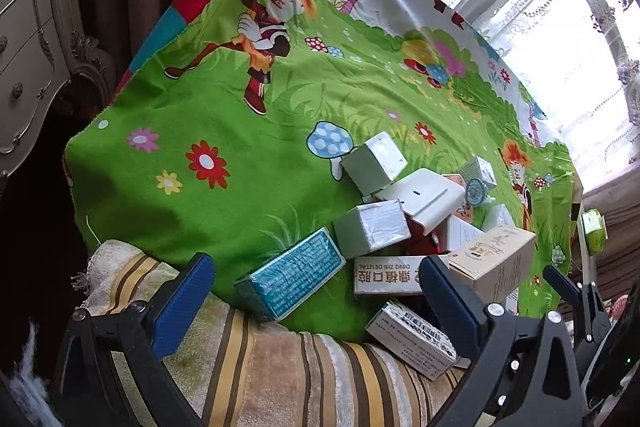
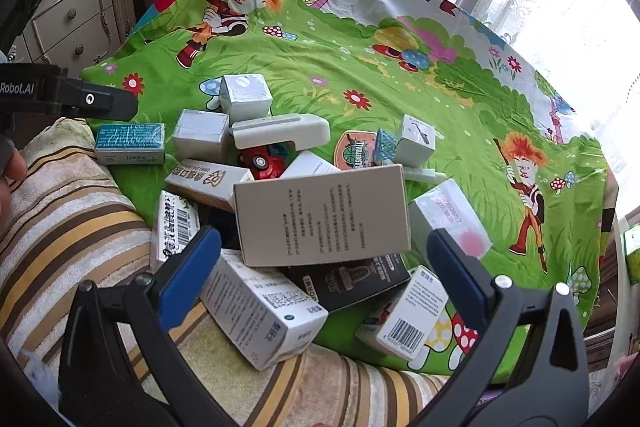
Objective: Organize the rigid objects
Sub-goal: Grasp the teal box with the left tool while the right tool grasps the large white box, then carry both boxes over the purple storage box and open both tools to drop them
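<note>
Both the left gripper (image 1: 316, 291) and right gripper (image 2: 324, 259) are hanging wide open and empty over the jumbled box pile (image 2: 304, 195) on the cartoon cloth (image 2: 360, 67), where nudging the tilted beige carton (image 2: 322, 215) is risking a slide

Red toy car (image 2: 262, 159): mostly buried under the white plastic holder (image 2: 280, 133) and surrounding cartons. Black printed box (image 2: 352, 281): upper part covered by the large beige cardboard box (image 2: 322, 215). Carved cream dresser (image 1: 28, 67): cut off at frame edge.
</note>
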`<action>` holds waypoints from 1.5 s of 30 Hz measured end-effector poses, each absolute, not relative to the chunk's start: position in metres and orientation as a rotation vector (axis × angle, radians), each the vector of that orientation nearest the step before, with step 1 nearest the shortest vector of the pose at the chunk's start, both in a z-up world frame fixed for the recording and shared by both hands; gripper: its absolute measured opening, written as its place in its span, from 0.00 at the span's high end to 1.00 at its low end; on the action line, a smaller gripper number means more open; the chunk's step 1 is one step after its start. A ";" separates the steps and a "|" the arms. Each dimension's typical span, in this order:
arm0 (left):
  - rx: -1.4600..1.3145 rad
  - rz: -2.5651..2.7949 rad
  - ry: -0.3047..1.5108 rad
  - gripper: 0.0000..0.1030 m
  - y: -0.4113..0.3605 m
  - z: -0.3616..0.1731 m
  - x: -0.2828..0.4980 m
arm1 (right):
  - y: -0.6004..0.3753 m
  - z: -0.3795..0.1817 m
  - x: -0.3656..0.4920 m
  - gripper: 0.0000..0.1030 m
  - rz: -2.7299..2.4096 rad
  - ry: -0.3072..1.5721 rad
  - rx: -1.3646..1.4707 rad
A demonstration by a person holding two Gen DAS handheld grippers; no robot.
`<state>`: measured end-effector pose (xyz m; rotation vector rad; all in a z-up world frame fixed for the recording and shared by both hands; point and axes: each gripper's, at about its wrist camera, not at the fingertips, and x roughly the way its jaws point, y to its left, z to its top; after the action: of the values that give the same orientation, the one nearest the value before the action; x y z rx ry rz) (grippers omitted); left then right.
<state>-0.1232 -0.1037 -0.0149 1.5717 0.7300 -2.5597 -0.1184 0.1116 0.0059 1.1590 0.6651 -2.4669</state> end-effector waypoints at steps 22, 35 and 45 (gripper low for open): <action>1.696 -2.456 0.477 0.46 -0.083 -0.038 -0.134 | 0.101 -0.018 -0.138 0.03 -2.380 0.649 1.220; 1.651 -2.516 0.532 0.57 -0.084 -0.028 -0.112 | 0.126 -0.001 -0.127 0.04 -2.423 0.445 1.189; 1.561 -2.589 0.621 0.68 -0.087 -0.011 -0.084 | 0.164 0.024 -0.099 0.04 -2.541 0.305 1.136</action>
<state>-0.0842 -0.0866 -0.0108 1.5607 0.6205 -2.5891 -0.0987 0.1640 0.0236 1.1362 0.3051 -2.5413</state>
